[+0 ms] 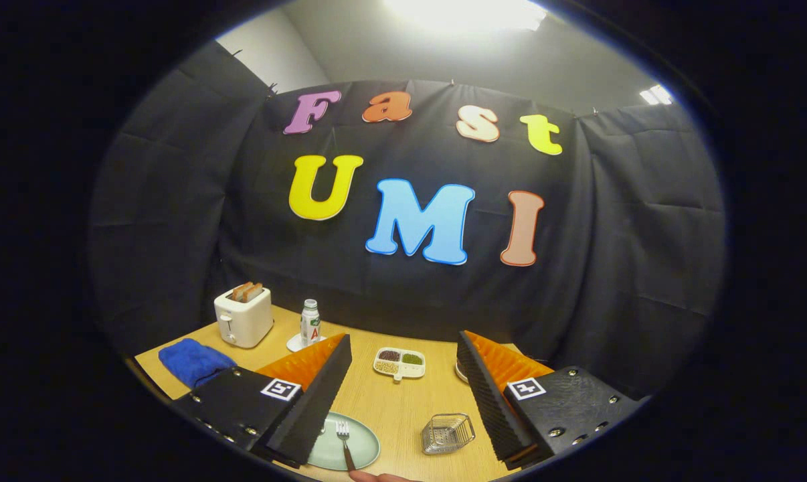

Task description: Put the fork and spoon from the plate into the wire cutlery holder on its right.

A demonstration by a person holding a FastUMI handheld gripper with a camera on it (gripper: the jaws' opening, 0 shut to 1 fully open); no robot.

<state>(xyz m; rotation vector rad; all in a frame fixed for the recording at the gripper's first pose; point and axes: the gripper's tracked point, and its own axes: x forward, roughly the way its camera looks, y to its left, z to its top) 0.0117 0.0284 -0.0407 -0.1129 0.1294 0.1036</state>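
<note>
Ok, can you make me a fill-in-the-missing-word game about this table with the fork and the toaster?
1. The fork lies on the ____, between the gripper fingers.
2. The wire cutlery holder stands to the plate's ____.
3. Bread slices stick out of the ____ beside the blue cloth.
4. The gripper's fingers are spread ____, holding nothing.

Missing words: plate; right; toaster; open

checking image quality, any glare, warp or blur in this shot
Gripper view: the ceiling light blows out to white; fisheye warp bows the table edge; the fork on the plate and the holder look sharp between the open gripper fingers.
</note>
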